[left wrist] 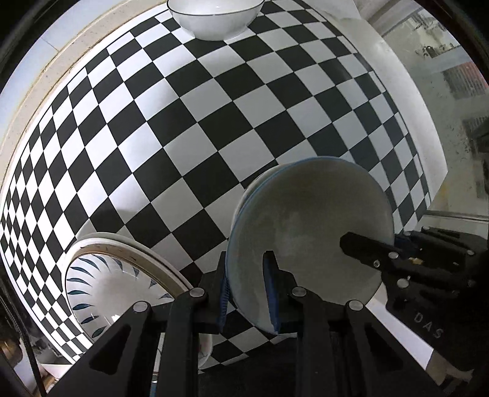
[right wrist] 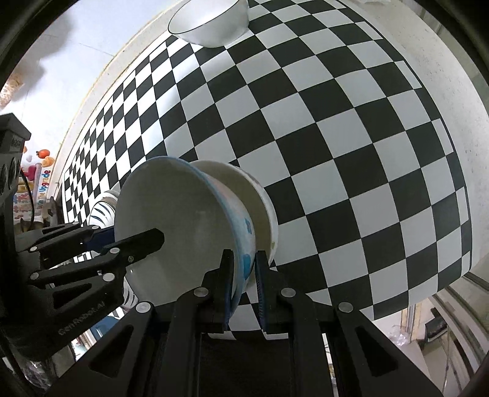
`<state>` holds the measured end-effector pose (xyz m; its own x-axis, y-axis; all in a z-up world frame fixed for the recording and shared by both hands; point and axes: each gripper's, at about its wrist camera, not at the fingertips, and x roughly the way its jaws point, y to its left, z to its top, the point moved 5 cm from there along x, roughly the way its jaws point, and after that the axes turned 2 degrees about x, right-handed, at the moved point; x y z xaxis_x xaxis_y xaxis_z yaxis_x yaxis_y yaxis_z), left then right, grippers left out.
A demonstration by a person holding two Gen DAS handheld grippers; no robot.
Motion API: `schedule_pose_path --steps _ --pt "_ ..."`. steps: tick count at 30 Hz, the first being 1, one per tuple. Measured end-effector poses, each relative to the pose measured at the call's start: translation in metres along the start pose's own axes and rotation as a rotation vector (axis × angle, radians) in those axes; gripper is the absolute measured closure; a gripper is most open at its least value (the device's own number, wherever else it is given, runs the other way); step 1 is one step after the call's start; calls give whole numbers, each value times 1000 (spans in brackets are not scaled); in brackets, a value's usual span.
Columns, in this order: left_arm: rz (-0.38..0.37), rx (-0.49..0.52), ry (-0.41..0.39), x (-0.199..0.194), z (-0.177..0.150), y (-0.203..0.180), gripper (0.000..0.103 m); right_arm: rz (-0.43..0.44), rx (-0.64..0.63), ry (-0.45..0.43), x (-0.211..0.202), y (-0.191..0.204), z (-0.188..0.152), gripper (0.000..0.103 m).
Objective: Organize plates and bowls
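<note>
A white bowl (left wrist: 311,220) with a pale blue rim and blue spots on its outside (right wrist: 183,207) hangs tilted over the checkered table, held from both sides. It is nested against a cream bowl (right wrist: 244,183) behind it. My left gripper (left wrist: 248,290) is shut on the near rim, one finger inside and one outside. My right gripper (right wrist: 244,274) is shut on the opposite rim. Each gripper shows in the other's view: the right gripper (left wrist: 369,242) at the far rim, the left gripper (right wrist: 137,237) at the left rim.
A white bowl with a thin dark rim (left wrist: 214,18) (right wrist: 211,24) stands at the far edge of the black-and-white checkered cloth (left wrist: 214,128). A plate with blue leaf marks (left wrist: 116,281) (right wrist: 101,210) lies near the left gripper. The table edge (left wrist: 412,107) runs along the right.
</note>
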<state>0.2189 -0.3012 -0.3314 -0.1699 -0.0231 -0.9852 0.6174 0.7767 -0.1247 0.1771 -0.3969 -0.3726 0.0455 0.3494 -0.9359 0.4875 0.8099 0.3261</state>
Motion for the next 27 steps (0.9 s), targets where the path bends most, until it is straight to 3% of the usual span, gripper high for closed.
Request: schedule_pose_path --steps 22,27 --pt "22 -17 12 9 6 9 85 -29 20 9 -2 5 12 81" --pt "16 -22 6 6 5 9 85 -75 2 6 -6 2 8 81"
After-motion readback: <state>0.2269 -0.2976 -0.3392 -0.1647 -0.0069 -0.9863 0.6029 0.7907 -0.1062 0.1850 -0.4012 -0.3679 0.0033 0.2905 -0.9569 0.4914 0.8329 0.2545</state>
